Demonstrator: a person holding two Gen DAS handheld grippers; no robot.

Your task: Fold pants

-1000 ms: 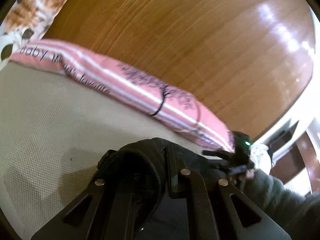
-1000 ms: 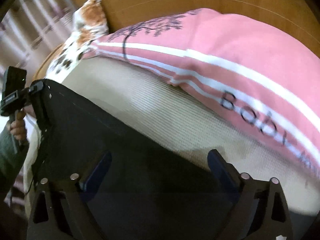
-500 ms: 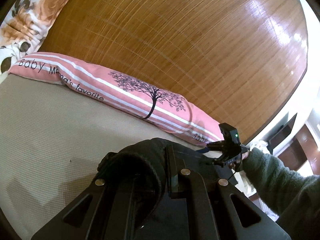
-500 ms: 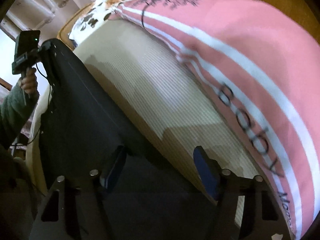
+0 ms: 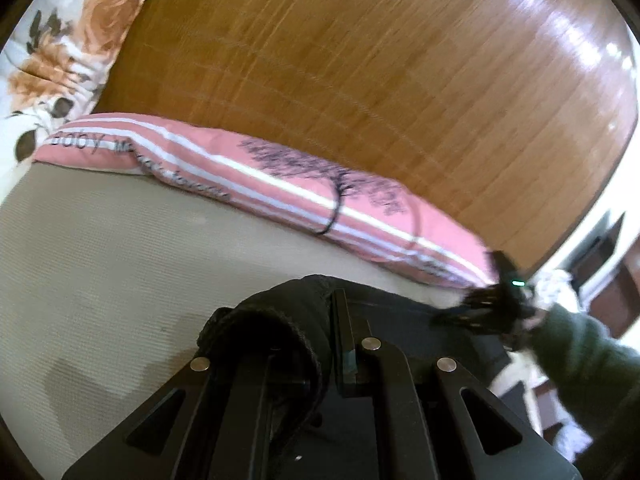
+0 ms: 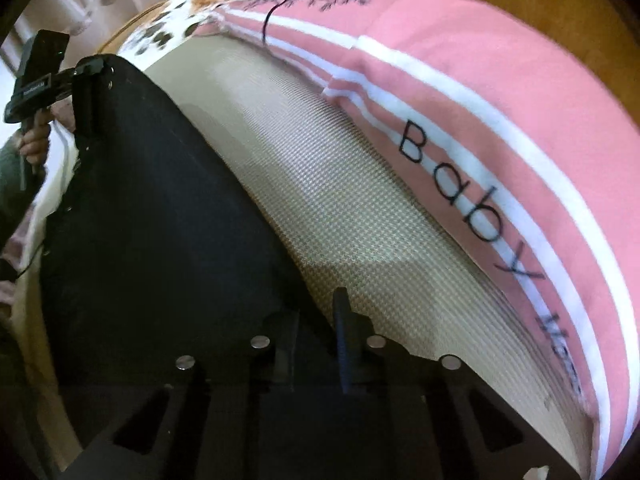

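The black pants (image 6: 152,220) lie spread on a beige bed (image 6: 340,200). In the right wrist view my right gripper (image 6: 316,332) is closing its jaws on the pants' near edge, with the black fabric pinched between the fingers (image 6: 344,328). At the far corner my left gripper (image 6: 86,80) stays shut on the cloth. In the left wrist view a bunch of the pants (image 5: 260,332) bulges over my left gripper (image 5: 320,316), hiding one finger. Across the cloth the right gripper (image 5: 480,312) shows blurred, held by a hand in a green sleeve (image 5: 580,356).
A long pink striped pillow (image 6: 500,100) runs along the far side of the bed, also seen as the pillow (image 5: 280,184). A floral pillow (image 5: 60,60) lies at its end. Behind them stands a wooden headboard (image 5: 360,60). Dark furniture (image 5: 600,248) stands beyond the bed's right end.
The right gripper's jaws came together from wide apart onto the pants' edge while it rolled and dipped toward the bed. The left gripper kept its hold on the bunched cloth.
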